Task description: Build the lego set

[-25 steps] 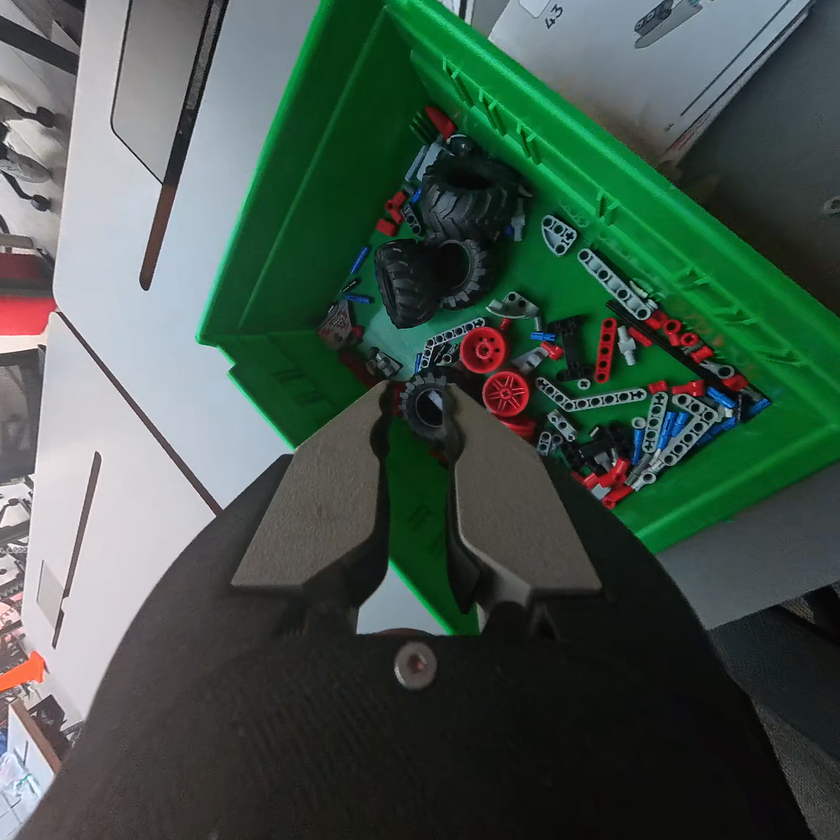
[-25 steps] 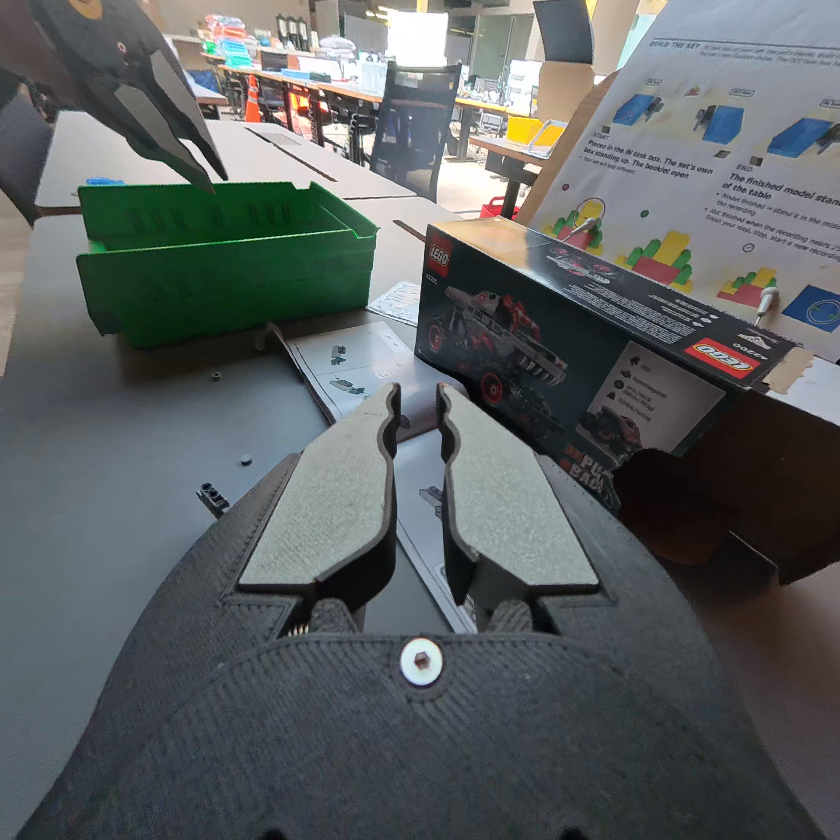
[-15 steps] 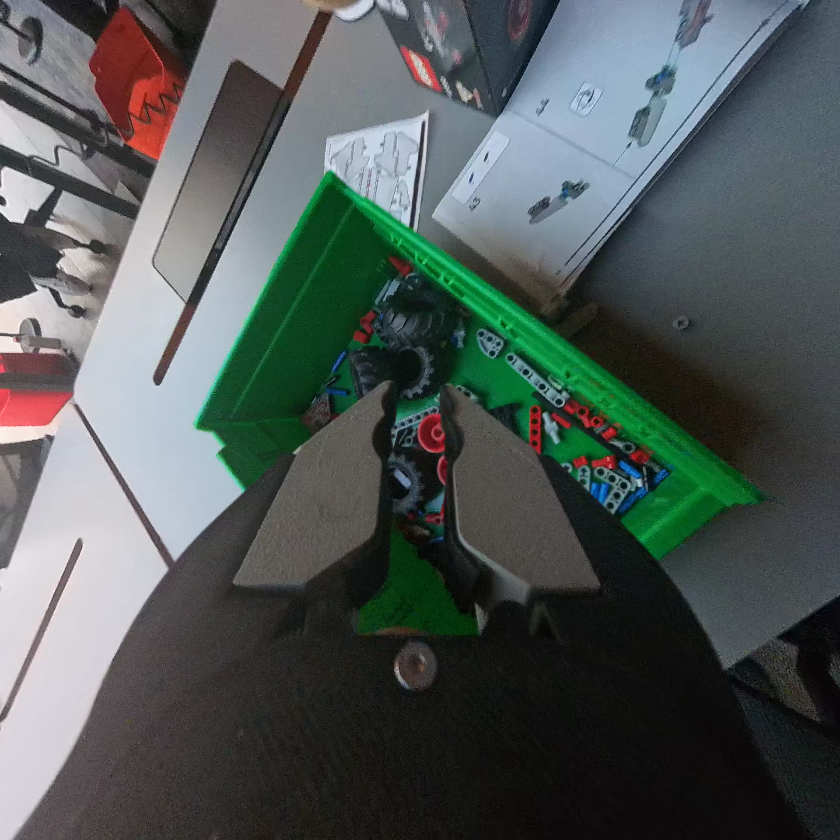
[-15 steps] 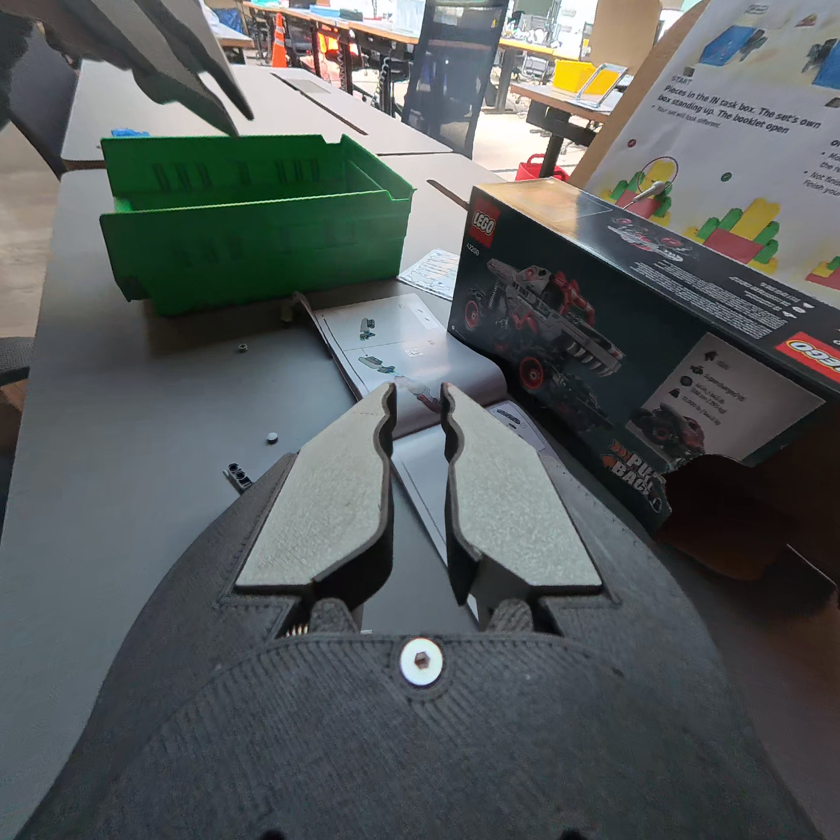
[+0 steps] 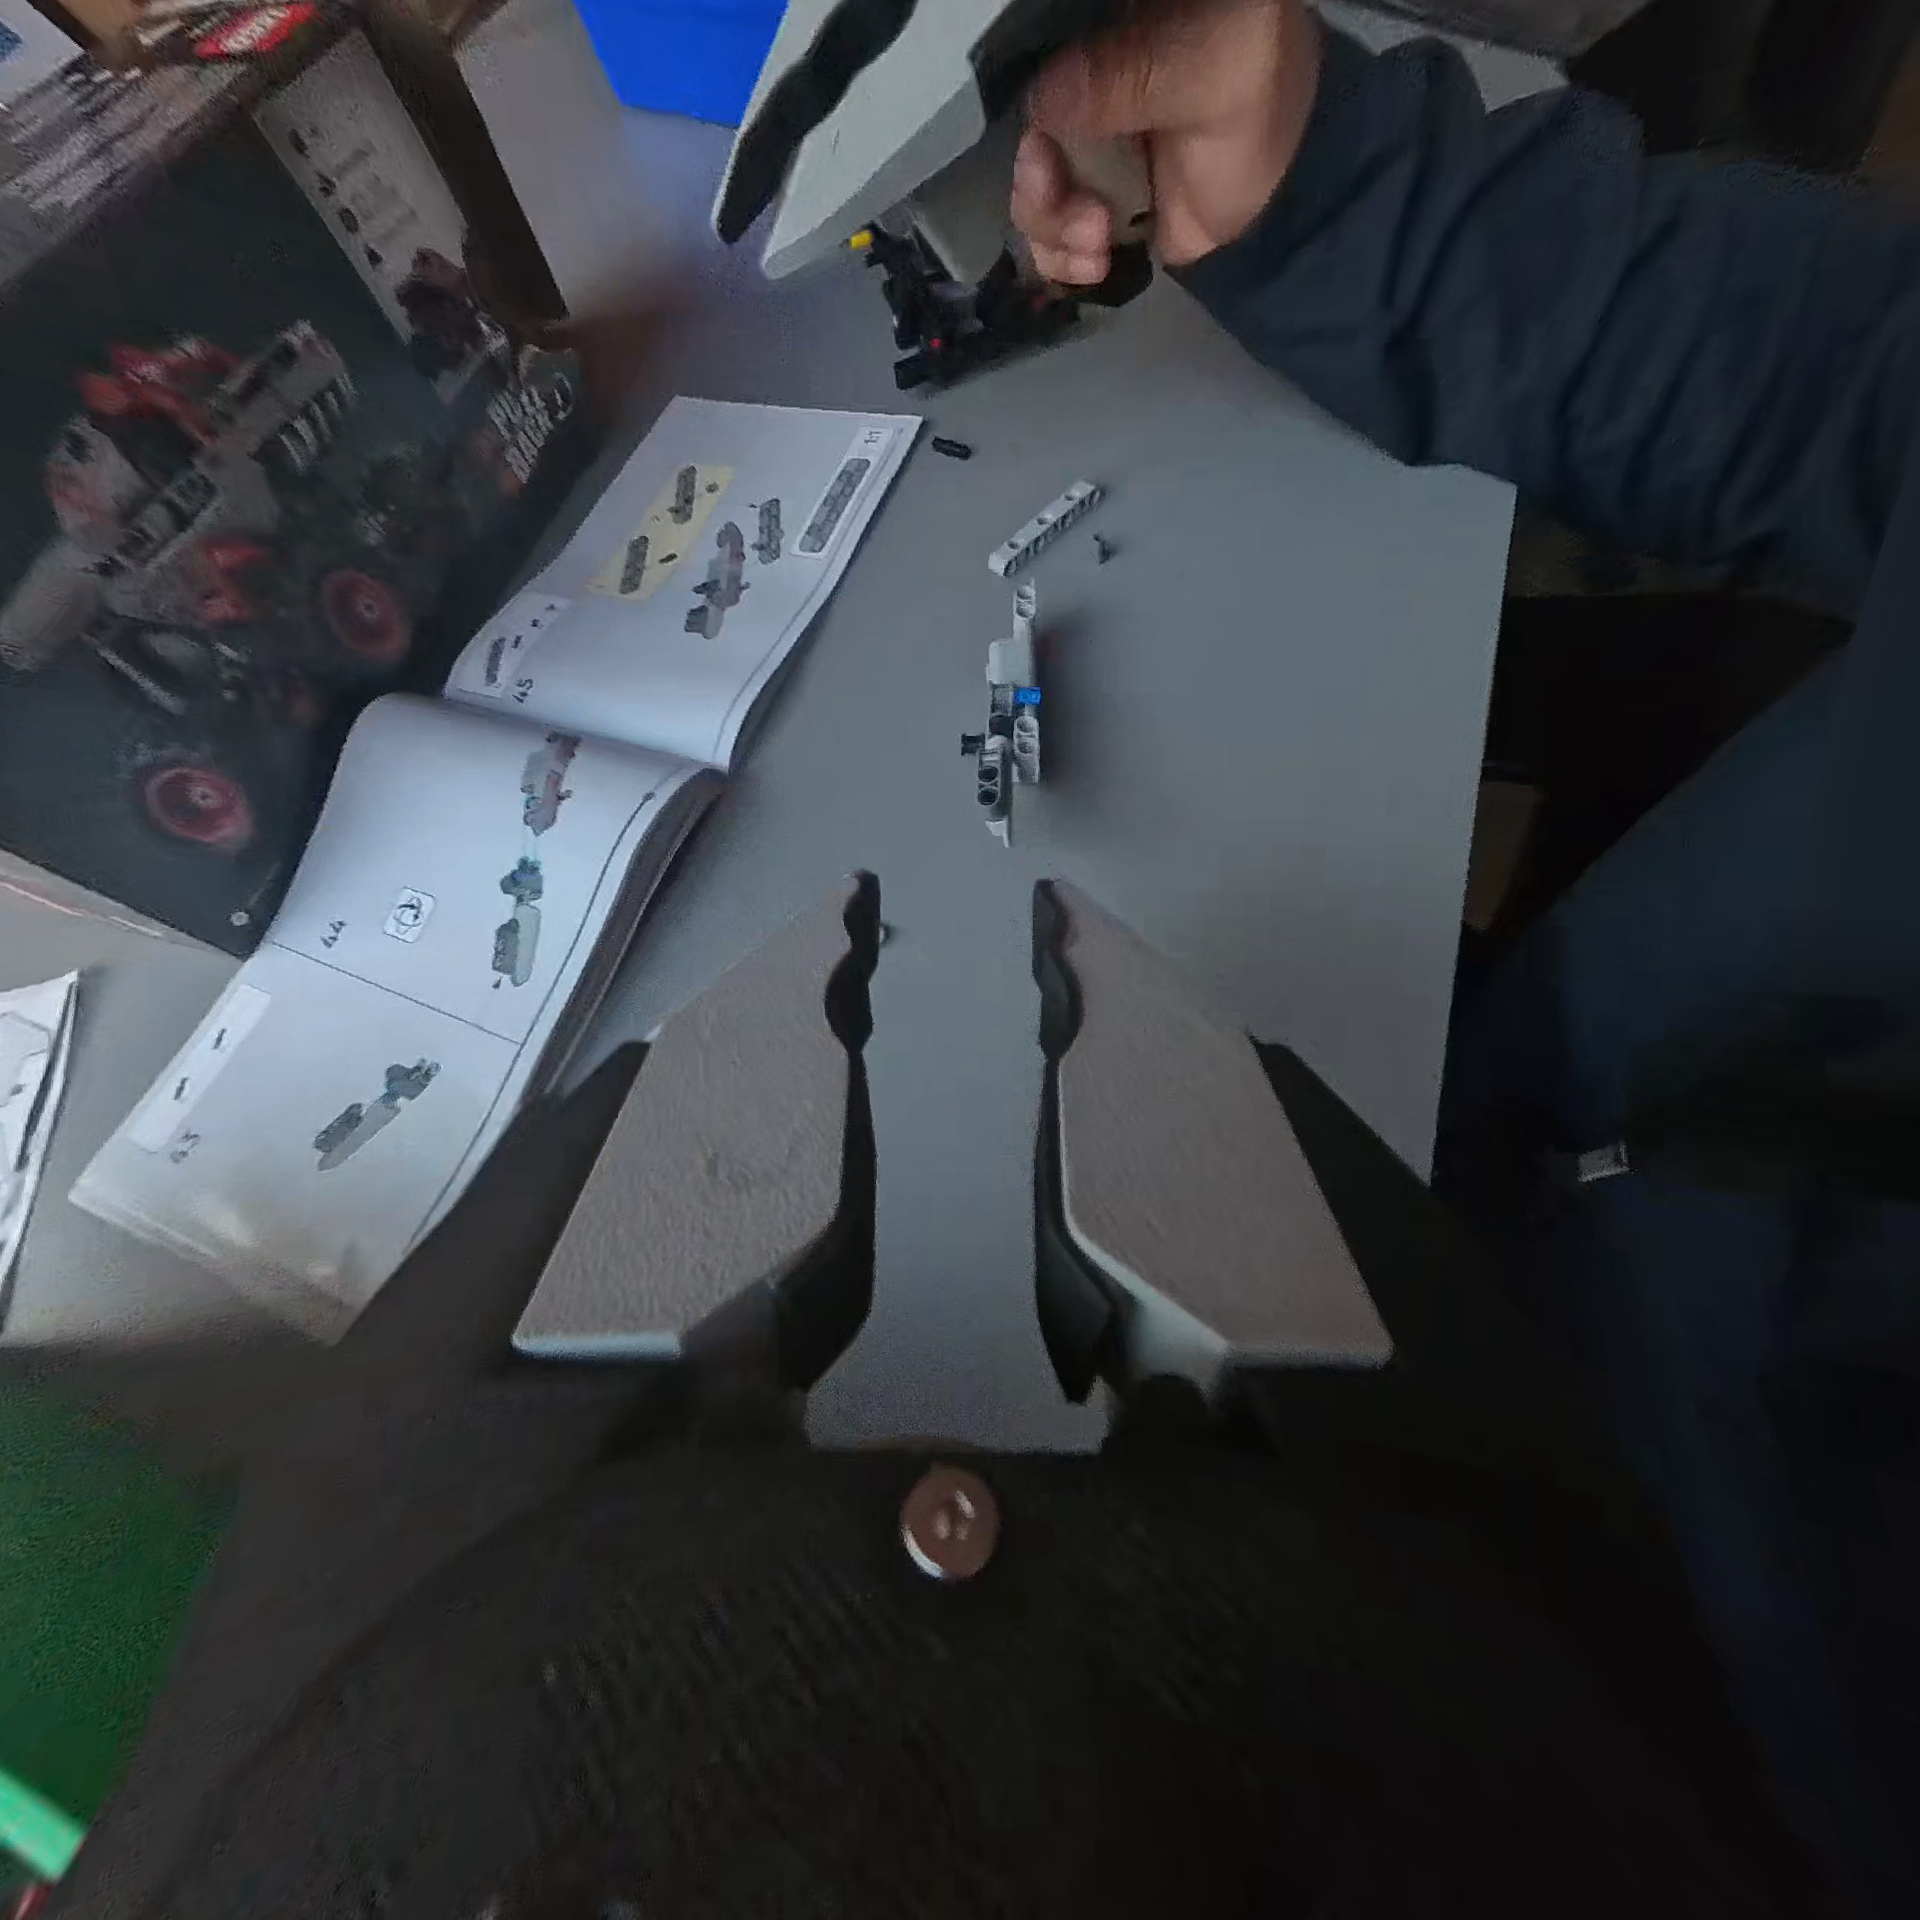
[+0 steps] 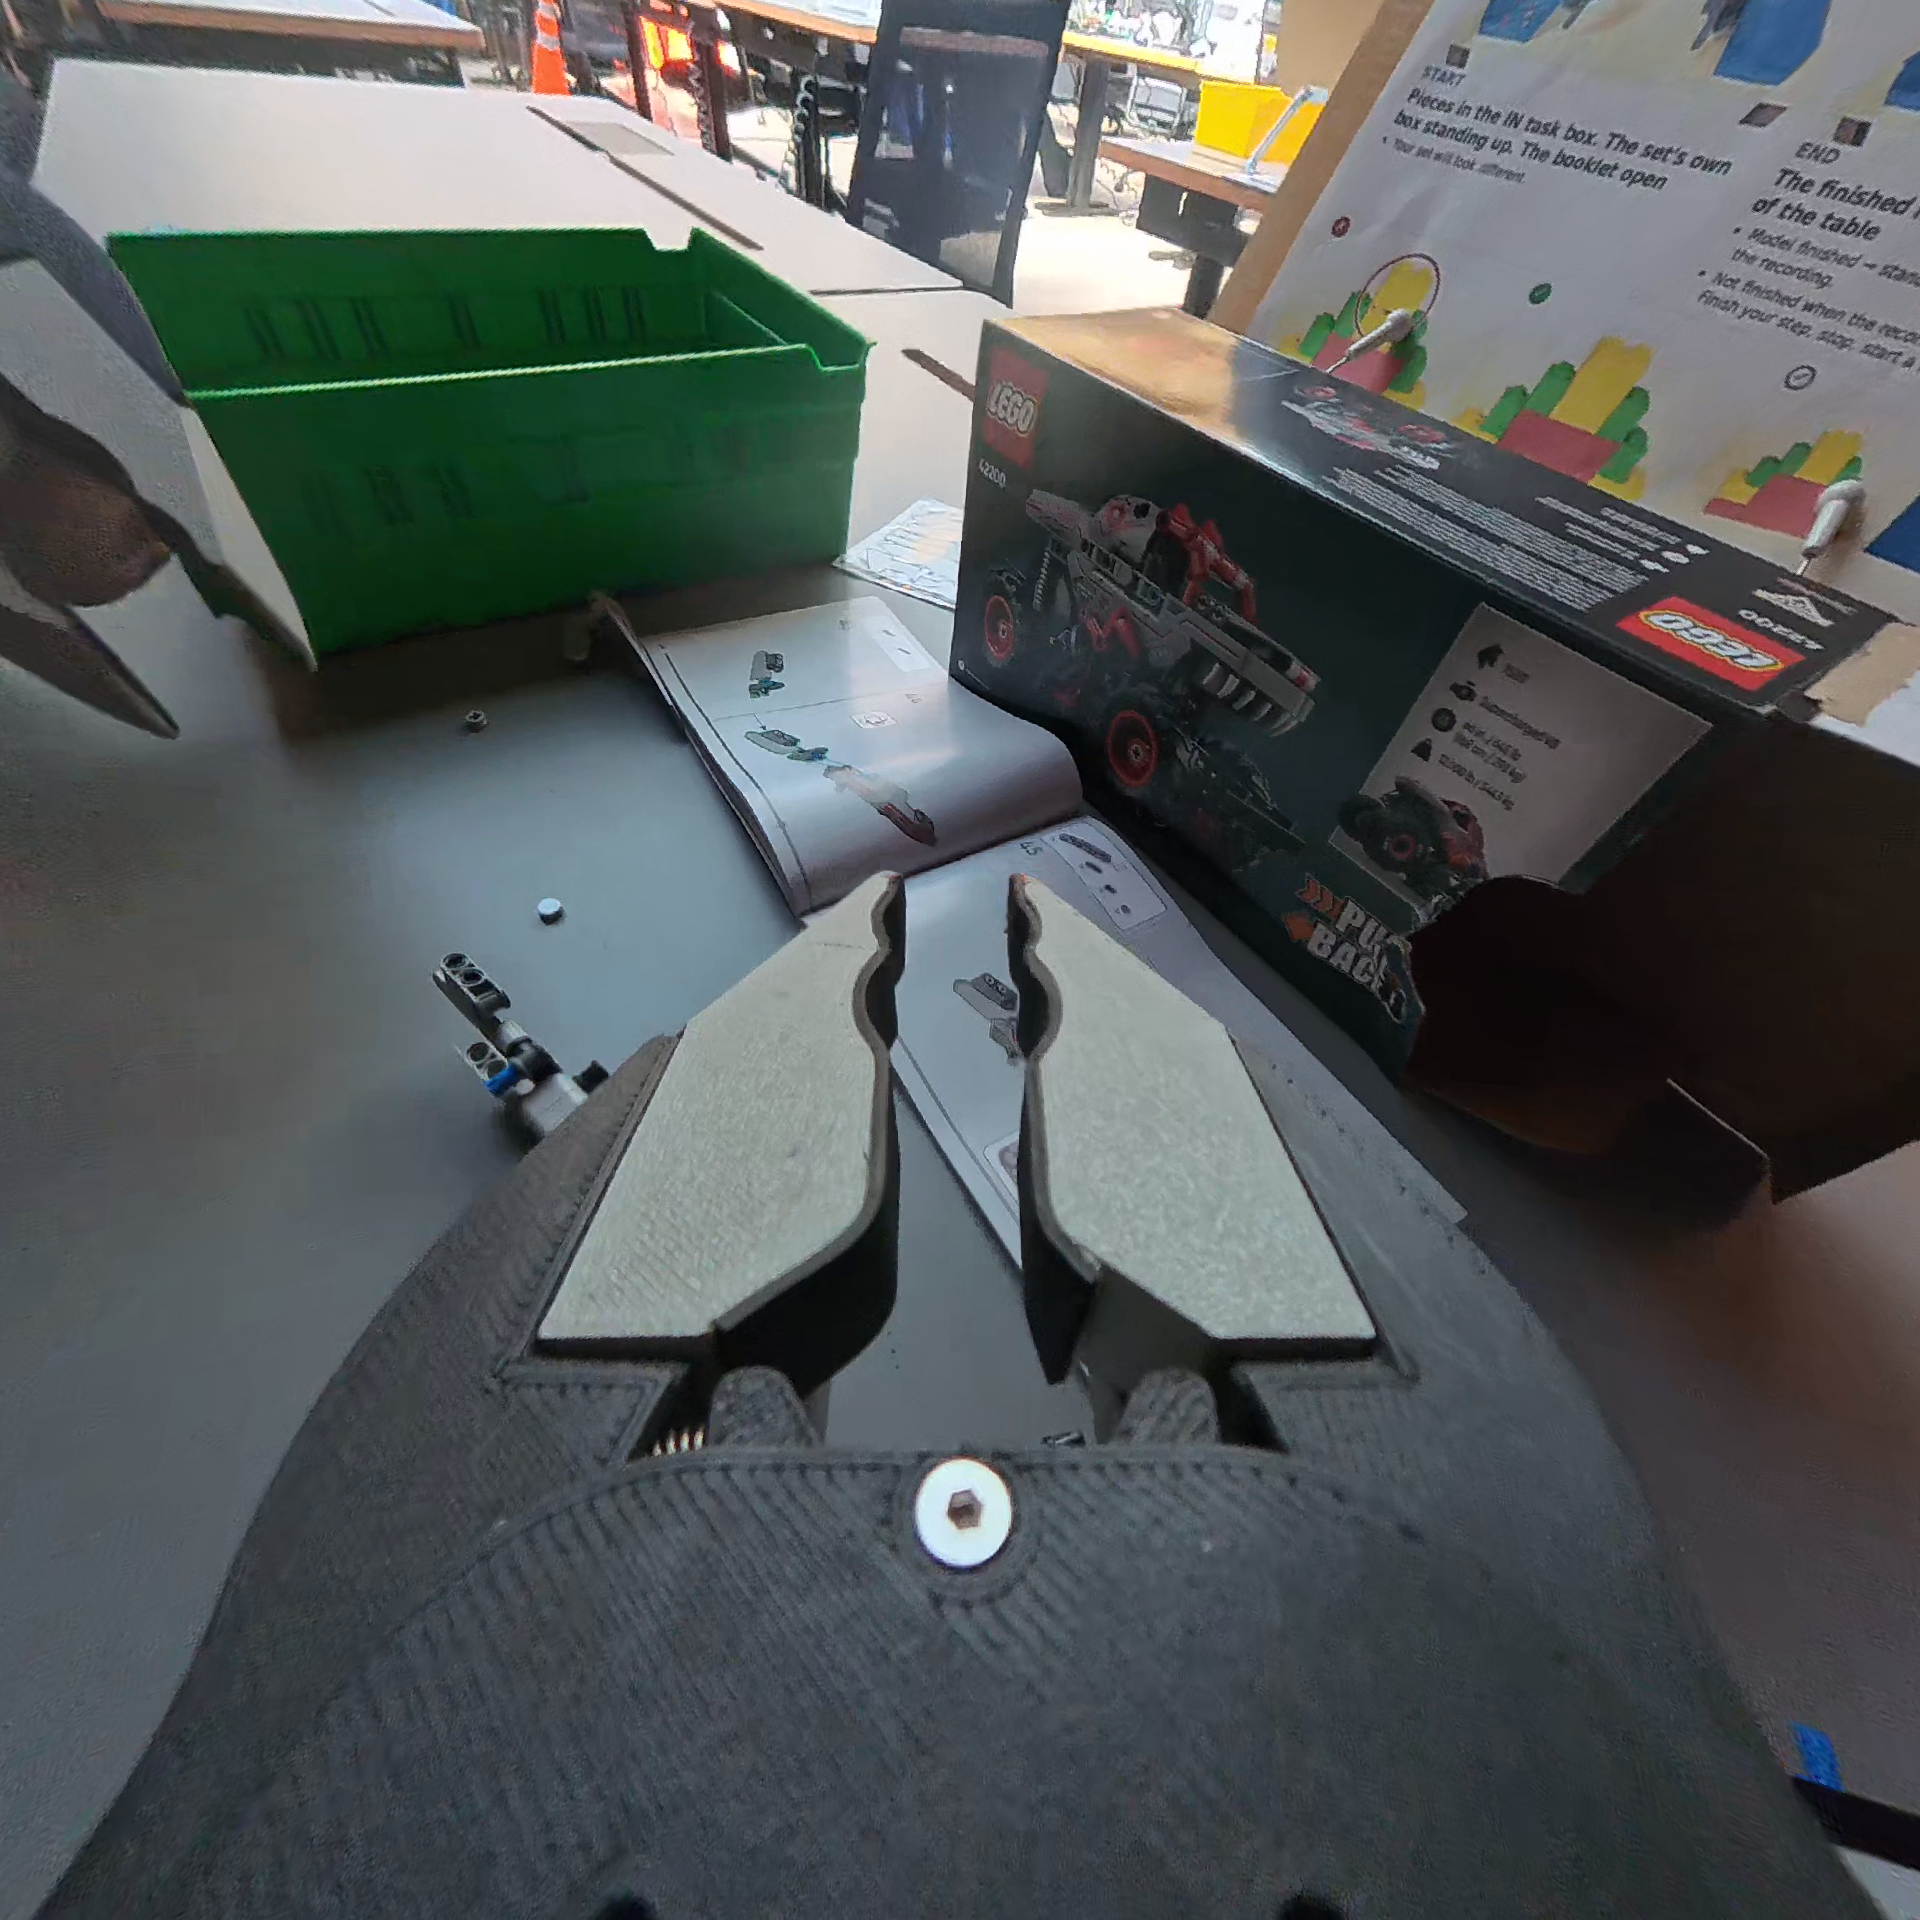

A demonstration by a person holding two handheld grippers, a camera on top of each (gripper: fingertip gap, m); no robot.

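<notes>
The left tongs [image 5: 951, 904] have swung from the green bin [image 6: 499, 416] to the small grey sub-assembly [image 5: 1008, 717], spread and seemingly empty; right tongs [image 6: 956, 904] hover spread

A bright green bin [image 6: 540, 488] sits on the dull grey table [image 6: 260, 935], the dark box [image 6: 1299, 665] pictures a red-wheeled truck, and the white booklet [image 5: 499, 935] shows grey drawings (one panel pale yellow).

1. the left gripper [image 5: 951, 914] hangs over the grey table [image 5: 1299, 831], jaws apart, nothing between them.
2. a small grey lego assembly [image 5: 1010, 717] lies just ahead.
3. an open instruction booklet [image 5: 499, 831] lies beside the set's box [image 5: 197, 499].
</notes>
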